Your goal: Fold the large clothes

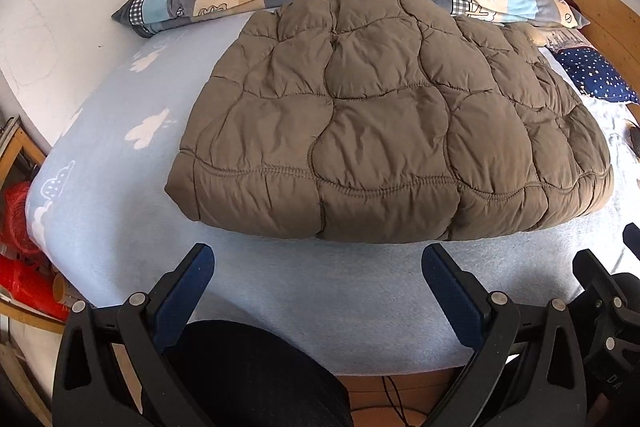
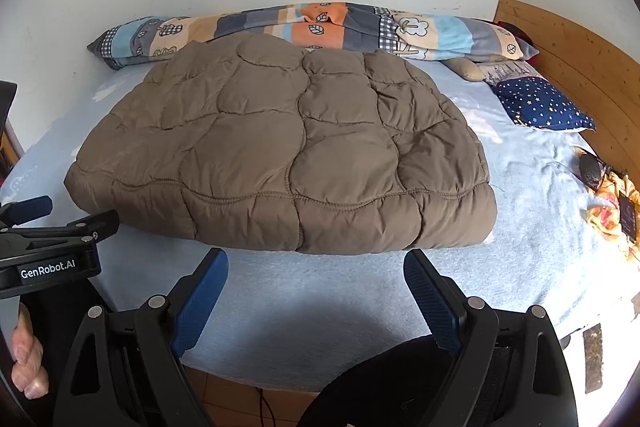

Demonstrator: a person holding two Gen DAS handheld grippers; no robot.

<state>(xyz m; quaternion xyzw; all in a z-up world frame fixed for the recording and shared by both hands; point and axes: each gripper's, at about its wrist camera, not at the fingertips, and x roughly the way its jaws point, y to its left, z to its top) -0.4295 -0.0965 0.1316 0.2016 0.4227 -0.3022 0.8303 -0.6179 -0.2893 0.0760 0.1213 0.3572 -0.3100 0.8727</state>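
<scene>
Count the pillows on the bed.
2. The long patchwork pillow lies along the wall behind the brown quilted coat; the navy star pillow sits by the wooden headboard. Others may be hidden.

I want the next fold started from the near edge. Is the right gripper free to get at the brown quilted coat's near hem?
Probably yes. The right gripper is open and holds nothing, and only bare light blue bedsheet lies between its jaws and the brown quilted coat.
</scene>
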